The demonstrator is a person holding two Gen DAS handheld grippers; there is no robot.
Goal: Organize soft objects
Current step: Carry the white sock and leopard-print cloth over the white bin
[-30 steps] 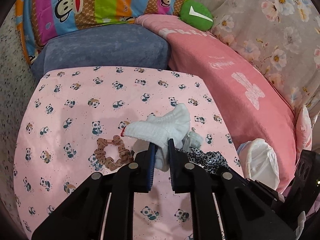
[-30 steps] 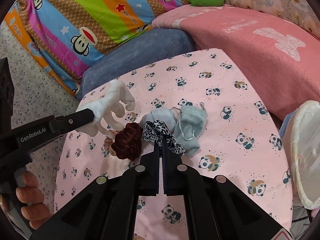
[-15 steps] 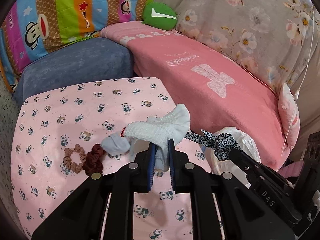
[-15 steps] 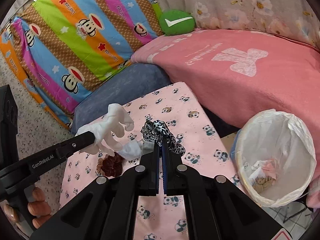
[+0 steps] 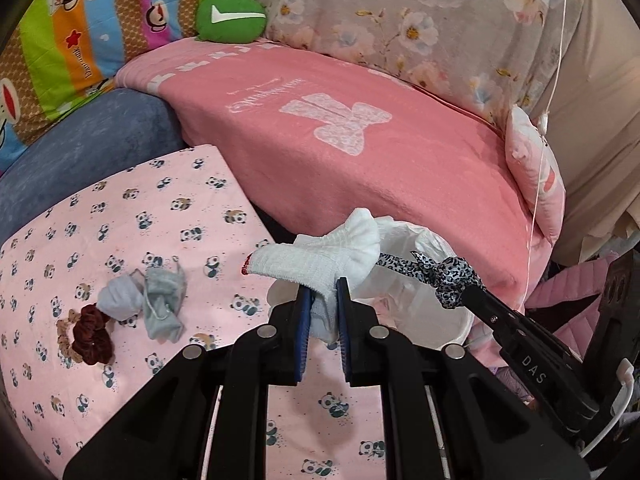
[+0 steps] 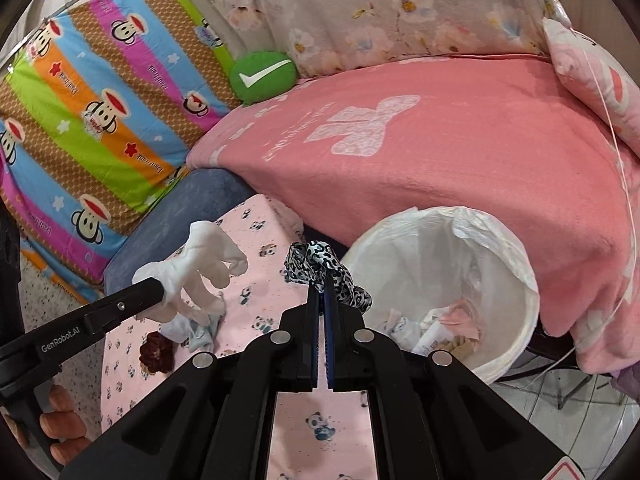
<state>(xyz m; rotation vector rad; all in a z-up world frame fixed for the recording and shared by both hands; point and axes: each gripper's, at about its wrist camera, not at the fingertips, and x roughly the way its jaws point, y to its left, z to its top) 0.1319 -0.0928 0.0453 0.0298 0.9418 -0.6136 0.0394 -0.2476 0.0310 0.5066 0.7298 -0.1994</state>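
Left gripper (image 5: 322,292) in my hand is clamped on a white sock (image 5: 320,262), sock draped over the jaws and lifted clear of the panda-print cover (image 5: 168,208), hanging near that cover's right edge and in front of the white-lined bin (image 6: 516,292). Right gripper (image 6: 321,286), jaws pressed together, pinches a leopard-print hair tie (image 6: 324,264), also in the air, just left of the bin rim rather than over the opening, far as I can tell. From the right wrist view the bin sits off the cover's right edge, against the pink blanket (image 6: 440,168), and already holds some small soft items at the bottom, pale and pinkish, too crumpled to name. Left on the cover, near its left edge: a grey sock (image 5: 162,300) with a pale balled piece (image 5: 120,300) touching it, a dark red scrunchie (image 5: 92,334) and a tan scrunchie (image 5: 64,330) partly under it. My read: task is roughly midway, some items binned, two in transit, four or so not yet picked. Neither carried item is released yet. Next I'd judge both need carrying right until over the opening before letting go, since the sock is floppy and could catch the rim.
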